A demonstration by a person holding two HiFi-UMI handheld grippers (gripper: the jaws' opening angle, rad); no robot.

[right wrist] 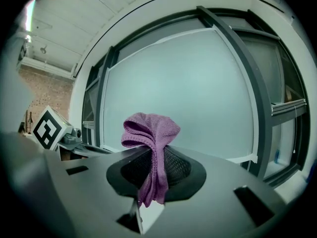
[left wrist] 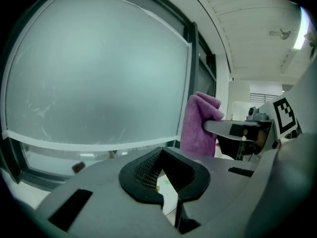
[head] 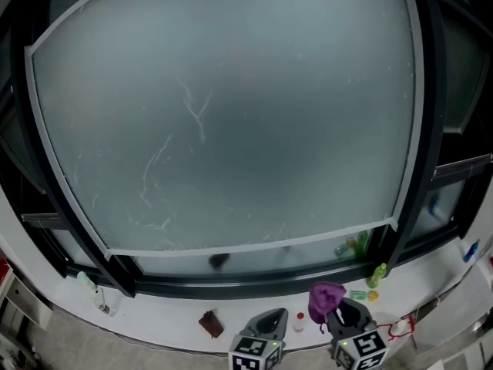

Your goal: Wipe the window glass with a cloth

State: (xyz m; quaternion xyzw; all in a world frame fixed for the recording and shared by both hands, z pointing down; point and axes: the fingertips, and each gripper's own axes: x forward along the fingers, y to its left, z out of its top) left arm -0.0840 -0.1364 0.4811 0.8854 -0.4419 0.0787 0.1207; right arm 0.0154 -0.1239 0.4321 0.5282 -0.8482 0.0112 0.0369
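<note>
The big frosted window glass (head: 231, 114) fills the head view and carries faint white streaks left of centre. Low at the bottom edge, my right gripper (head: 339, 313) is shut on a bunched purple cloth (head: 326, 299), which stands just in front of the sill. In the right gripper view the cloth (right wrist: 151, 133) puffs out above the jaws and hangs down between them, with the glass (right wrist: 188, 93) behind. My left gripper (head: 271, 324) sits beside it to the left, shut and empty (left wrist: 163, 155). From the left gripper view, the cloth (left wrist: 198, 125) shows to the right.
The white sill (head: 169, 314) holds a small brown object (head: 210, 324), a red-capped little bottle (head: 299, 322), a green bottle (head: 377, 274) and a pale bottle (head: 96, 293) at far left. Dark frame bars (head: 420, 129) border the pane.
</note>
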